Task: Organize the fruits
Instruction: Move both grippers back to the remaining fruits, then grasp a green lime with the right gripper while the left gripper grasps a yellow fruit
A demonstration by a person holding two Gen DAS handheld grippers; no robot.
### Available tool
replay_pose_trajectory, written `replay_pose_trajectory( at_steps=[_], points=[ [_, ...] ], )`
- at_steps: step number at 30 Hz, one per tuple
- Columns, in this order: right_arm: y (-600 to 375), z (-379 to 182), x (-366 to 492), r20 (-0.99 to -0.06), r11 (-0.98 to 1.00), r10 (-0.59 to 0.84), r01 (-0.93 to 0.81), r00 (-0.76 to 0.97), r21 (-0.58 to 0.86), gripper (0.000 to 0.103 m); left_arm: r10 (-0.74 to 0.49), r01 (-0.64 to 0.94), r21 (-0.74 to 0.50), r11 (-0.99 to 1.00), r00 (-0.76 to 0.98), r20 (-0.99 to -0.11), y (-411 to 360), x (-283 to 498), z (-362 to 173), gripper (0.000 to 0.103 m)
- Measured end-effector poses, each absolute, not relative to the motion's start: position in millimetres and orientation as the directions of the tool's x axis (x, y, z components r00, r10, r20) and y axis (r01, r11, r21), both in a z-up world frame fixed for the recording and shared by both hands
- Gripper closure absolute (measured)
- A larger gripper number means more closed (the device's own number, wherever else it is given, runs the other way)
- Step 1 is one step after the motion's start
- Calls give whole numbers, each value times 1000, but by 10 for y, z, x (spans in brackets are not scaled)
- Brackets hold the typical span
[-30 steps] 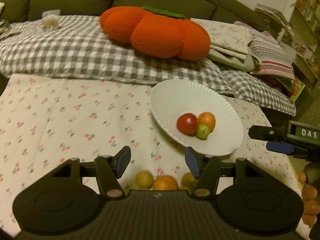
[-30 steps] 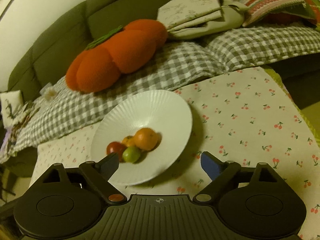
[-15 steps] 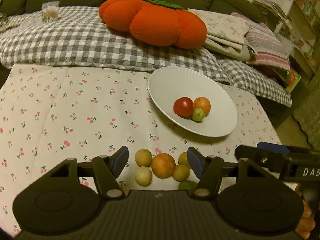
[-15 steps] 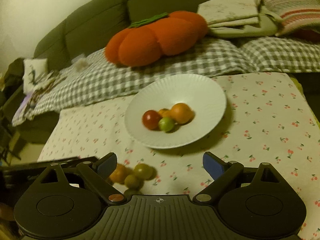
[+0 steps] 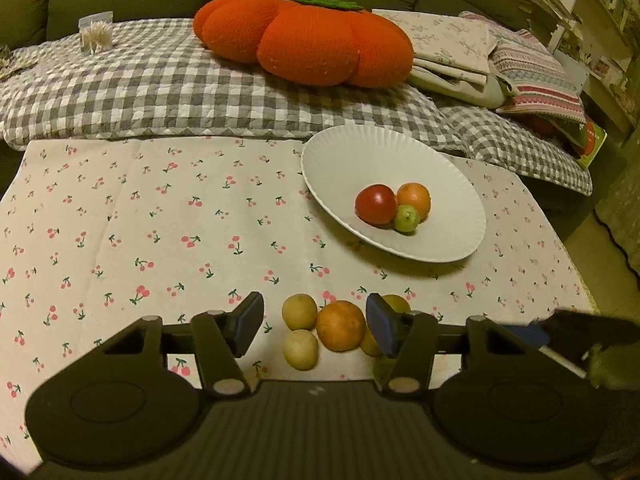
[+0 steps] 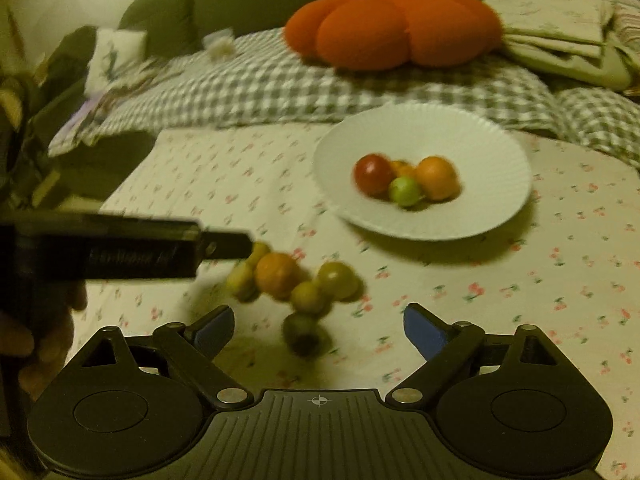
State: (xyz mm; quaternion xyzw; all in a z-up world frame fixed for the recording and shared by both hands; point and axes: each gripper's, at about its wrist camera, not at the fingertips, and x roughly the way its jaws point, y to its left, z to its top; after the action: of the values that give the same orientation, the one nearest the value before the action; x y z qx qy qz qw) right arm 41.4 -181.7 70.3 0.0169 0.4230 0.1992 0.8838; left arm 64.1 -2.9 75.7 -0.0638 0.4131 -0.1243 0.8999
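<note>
A: On the tabletop (image 5: 120,216), where is the loose fruit?
B: The fruit cluster (image 5: 340,330) sits between the closing left tongs (image 5: 316,326), untouched; near the white plate (image 5: 460,216).
A: And the right tongs (image 6: 318,330)?
B: Released, wide, empty.

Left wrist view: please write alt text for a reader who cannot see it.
The left hand-held gripper, jaws closing, nothing gripped, frames an orange fruit among small yellow-green fruits on a cherry-print tablecloth. Beyond, a white paper plate holds red, orange and green fruits.
</note>
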Motion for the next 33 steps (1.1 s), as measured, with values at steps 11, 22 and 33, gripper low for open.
replay_pose_trajectory(
  at_steps=[11, 22, 33],
  points=[
    [-1578, 414, 487, -772, 921, 343, -354, 536, 163, 39, -276, 182, -207, 961, 632, -724, -35, 636, 749, 52],
    [-1625, 479, 518, -787, 926, 324, -345, 526, 151, 76, -263, 277, -108, 955, 619, -740, -131, 658, 697, 52],
    [-2102, 731, 569, -745, 955, 292, -230, 600, 188, 75, -205, 405, 65, 912, 587, -783, -368, 610, 424, 52]
  ],
)
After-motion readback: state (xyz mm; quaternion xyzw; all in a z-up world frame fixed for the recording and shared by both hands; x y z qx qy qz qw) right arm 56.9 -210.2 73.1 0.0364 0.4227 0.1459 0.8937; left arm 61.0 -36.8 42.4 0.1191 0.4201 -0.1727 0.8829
